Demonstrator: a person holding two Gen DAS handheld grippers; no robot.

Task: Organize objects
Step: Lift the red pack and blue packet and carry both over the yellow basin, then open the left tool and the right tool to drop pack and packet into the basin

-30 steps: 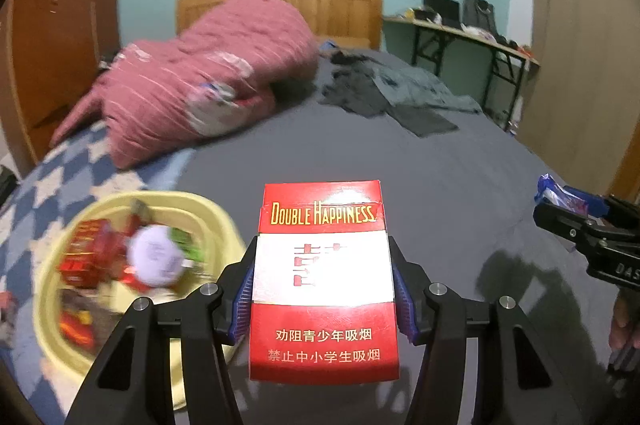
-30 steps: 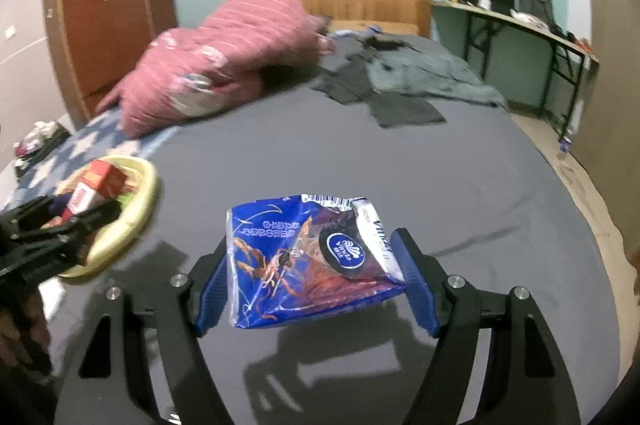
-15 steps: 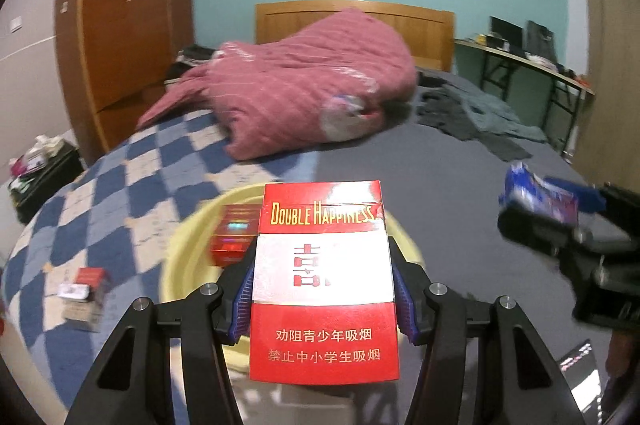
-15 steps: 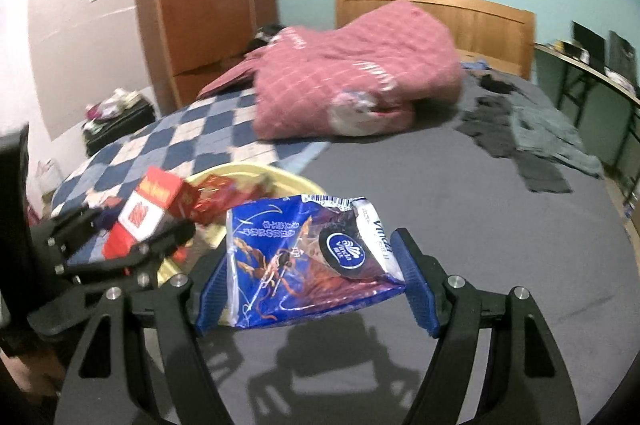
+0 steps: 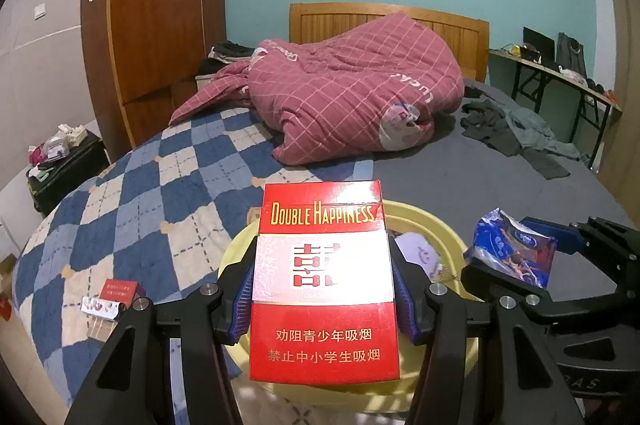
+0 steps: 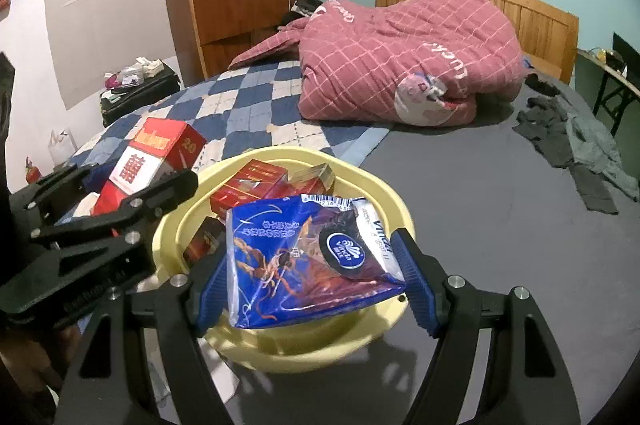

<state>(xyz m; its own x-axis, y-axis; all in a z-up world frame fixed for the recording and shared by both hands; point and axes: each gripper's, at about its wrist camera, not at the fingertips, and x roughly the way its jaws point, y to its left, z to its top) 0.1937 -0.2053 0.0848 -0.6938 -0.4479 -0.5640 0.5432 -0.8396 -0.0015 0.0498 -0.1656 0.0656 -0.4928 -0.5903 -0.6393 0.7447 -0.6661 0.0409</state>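
Left tool (image 5: 324, 299) clamps a red-and-white cardboard cigarette pack (image 5: 325, 285), upright, gold "DOUBLE HAPPINESS" lettering across the top, red Chinese characters on the white band; the pack sits over the near left rim of the round pale-yellow plastic basin (image 6: 384, 193). Right tool (image 6: 310, 289) grips a glossy blue foil snack bag (image 6: 308, 257) by its sides, crinkled, barcode at the far edge, held over the basin's near part. Basin rests on the bed (image 6: 480, 225) and holds several red packs (image 6: 250, 185). Rumpled pink checked quilt (image 5: 352, 101) lies far on the bed.
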